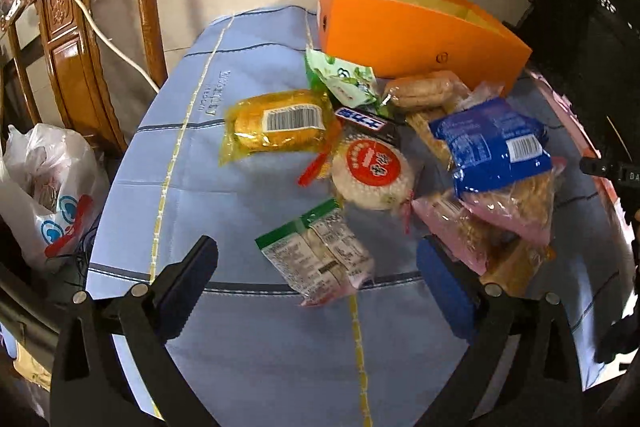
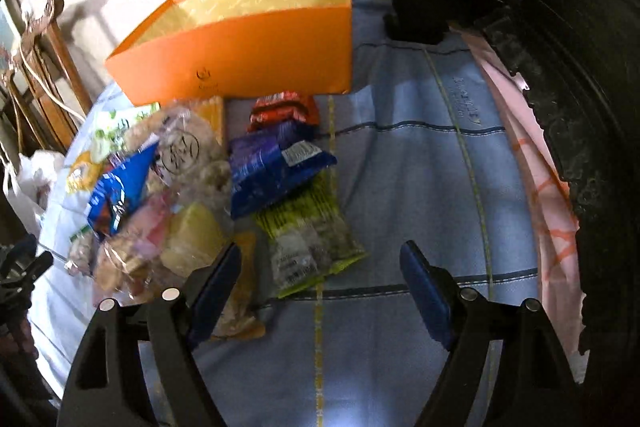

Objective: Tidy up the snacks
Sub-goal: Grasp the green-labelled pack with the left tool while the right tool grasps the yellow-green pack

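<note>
On the blue-clothed table (image 1: 248, 355), the snacks (image 1: 372, 163) lie piled in front of the orange box (image 1: 404, 39); you have packed none visibly. Both left tongs (image 1: 316, 279) and right tongs (image 2: 320, 275) gape, holding nothing.

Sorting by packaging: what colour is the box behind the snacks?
Orange box, best seen from the right wrist.

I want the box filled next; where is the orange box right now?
The orange box stands open-topped at the far edge of the blue cloth, just behind the snack pile, nearest the green packet; the right wrist view shows it upper left.
</note>
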The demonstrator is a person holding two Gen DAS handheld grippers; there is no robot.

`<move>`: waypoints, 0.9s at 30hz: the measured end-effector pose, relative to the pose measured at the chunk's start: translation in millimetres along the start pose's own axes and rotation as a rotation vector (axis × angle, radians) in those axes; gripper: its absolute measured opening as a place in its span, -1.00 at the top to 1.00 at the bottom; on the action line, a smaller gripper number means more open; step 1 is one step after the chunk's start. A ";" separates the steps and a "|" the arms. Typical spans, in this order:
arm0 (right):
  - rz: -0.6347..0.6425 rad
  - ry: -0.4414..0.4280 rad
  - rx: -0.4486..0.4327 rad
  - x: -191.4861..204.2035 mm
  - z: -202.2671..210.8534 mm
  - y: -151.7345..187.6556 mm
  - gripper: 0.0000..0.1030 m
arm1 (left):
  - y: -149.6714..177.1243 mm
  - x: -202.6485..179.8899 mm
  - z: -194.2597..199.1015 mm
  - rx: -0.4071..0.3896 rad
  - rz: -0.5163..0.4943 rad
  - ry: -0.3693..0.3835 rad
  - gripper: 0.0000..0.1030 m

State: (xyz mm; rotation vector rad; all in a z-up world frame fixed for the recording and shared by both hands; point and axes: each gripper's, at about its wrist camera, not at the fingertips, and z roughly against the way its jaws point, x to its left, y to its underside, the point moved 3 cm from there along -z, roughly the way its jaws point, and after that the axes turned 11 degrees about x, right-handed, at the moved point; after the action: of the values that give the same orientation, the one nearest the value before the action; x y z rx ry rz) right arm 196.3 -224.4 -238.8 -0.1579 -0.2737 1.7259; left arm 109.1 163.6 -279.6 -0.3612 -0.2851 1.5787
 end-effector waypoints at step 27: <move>0.000 -0.014 0.125 -5.0 -89.5 -22.6 -0.93 | 11.8 -8.5 -67.5 0.133 0.134 -0.123 -0.92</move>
State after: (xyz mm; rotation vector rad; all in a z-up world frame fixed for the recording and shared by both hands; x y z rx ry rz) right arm 241.7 -217.5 -319.0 -0.0543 -0.1750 1.7393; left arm 125.3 151.9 -345.6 -0.1835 -0.2531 1.7453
